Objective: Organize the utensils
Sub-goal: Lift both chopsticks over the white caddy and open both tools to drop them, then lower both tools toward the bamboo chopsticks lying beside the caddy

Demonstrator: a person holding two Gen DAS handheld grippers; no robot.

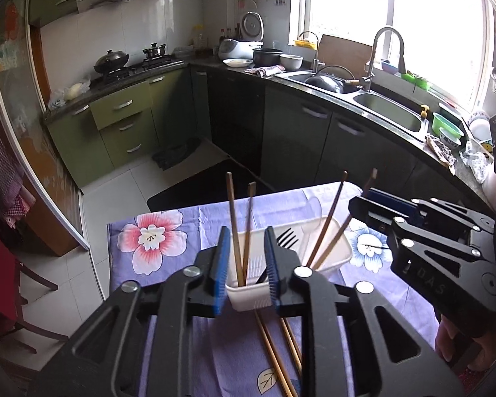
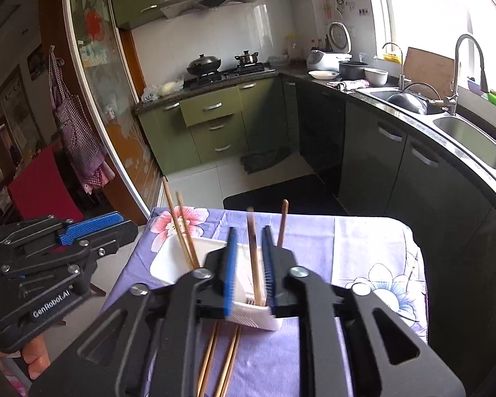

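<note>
Roughly midway | white basket [image 1: 334,251] on the floral tabletop [image 1: 168,264] holds upright chopsticks [image 1: 236,231] and a black fork [image 1: 287,238] | loose chopsticks [image 2: 221,360] lie before it, unsorted | left tool [image 1: 246,266] slightly spread around one pair, apparently not pinching | right tool [image 2: 249,268] likewise around one stick [image 2: 255,261].

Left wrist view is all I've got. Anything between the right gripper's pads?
Observer: Yes. One chopstick stands between them, in the white basket. Gaps show on both sides, so the right gripper is open, not gripping.
Operator: Where in the basket?
Observer: At its near end, by the wall closest to that camera, its top leaning slightly left.
Operator: My hand in shot there?
Observer: Part of the left hand shows beneath the left gripper's body, at the frame's lower left.
</note>
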